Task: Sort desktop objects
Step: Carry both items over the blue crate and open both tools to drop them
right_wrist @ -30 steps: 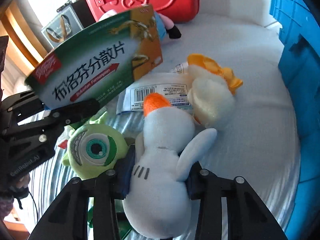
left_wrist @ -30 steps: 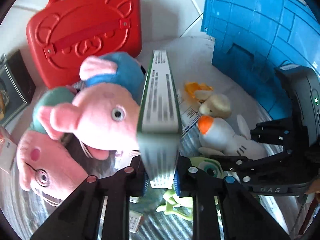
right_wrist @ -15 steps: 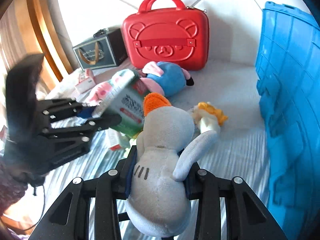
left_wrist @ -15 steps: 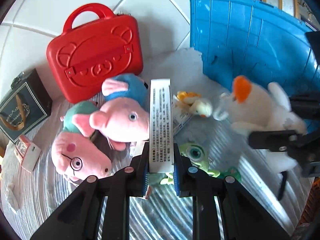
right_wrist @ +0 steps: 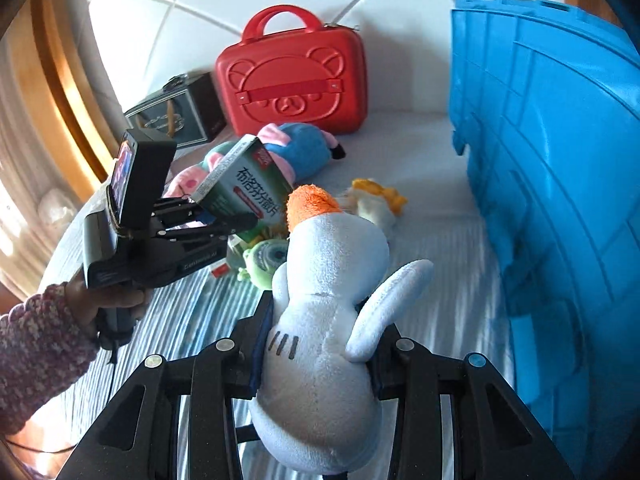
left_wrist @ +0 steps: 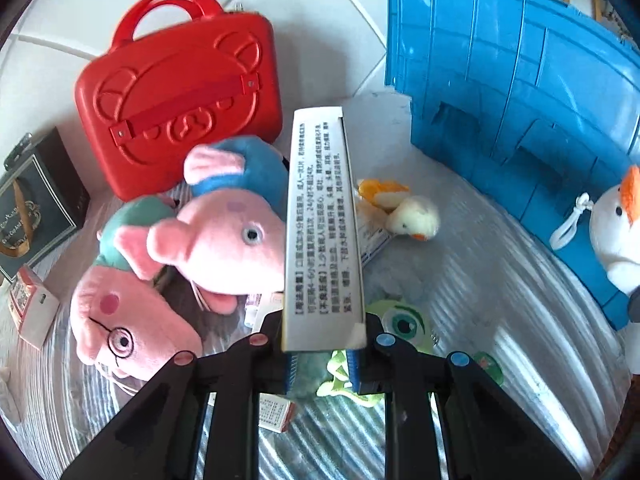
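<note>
My left gripper (left_wrist: 322, 364) is shut on a green and white medicine box (left_wrist: 320, 232), held on edge above the table. The same box (right_wrist: 248, 188) shows in the right wrist view, clamped in the left gripper (right_wrist: 236, 220) held by a hand in a knitted sleeve. My right gripper (right_wrist: 314, 356) is shut on a white plush bird with an orange tuft (right_wrist: 328, 304), lifted off the table; that bird (left_wrist: 616, 232) appears at the right edge of the left wrist view. Below lie two pink pig plushes (left_wrist: 216, 236), a small yellow duck (left_wrist: 408, 216) and a green one-eyed monster (left_wrist: 402, 324).
A tall blue crate (right_wrist: 560, 184) fills the right side. A red bear-face case (right_wrist: 292, 80) and a dark gift box (right_wrist: 180, 112) stand at the back by the tiled wall. Small packets (left_wrist: 30, 304) lie on the striped cloth at the left.
My right gripper has lifted the white bird up off the table and away from the other toys. My left gripper has risen a little with the box.
</note>
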`<state>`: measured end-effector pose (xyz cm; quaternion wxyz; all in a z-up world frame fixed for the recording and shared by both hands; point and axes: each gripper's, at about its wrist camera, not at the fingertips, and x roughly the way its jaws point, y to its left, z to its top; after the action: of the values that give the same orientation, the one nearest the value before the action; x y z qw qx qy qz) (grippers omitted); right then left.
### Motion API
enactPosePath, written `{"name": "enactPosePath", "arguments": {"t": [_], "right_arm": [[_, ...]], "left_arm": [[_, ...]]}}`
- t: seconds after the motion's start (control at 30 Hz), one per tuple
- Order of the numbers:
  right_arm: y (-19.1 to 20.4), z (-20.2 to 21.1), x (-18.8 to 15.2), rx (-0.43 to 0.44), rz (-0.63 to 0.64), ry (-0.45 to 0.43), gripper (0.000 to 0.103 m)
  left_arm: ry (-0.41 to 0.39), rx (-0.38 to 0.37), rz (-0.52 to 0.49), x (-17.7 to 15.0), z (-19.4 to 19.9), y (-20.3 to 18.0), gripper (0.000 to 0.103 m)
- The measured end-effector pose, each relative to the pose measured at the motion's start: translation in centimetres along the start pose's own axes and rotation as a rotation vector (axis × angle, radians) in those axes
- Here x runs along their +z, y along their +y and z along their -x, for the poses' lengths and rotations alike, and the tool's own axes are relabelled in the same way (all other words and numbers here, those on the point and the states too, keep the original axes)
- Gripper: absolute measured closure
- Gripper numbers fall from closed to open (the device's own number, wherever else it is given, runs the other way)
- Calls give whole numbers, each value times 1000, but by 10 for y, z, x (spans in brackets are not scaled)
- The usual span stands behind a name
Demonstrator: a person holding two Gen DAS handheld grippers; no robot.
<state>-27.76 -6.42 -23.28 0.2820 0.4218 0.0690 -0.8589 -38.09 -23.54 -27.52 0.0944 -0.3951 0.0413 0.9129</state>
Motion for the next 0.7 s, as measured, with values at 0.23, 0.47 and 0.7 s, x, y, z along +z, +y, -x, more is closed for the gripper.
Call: {"name": "enactPosePath", "arguments": {"t": [0.23,0.47,0.7], "right_arm": [[7,41,3,-16,-5,-96,66],[31,159,19,-21,29,-333,66],[-6,298,26,-256,45,-561,65]], "left_arm": [[-128,-6,-49,27,75,-10,84],[-393,-52,-166,86,207,-67,84],[-519,-194,-285,154,264,-174,84]]}}
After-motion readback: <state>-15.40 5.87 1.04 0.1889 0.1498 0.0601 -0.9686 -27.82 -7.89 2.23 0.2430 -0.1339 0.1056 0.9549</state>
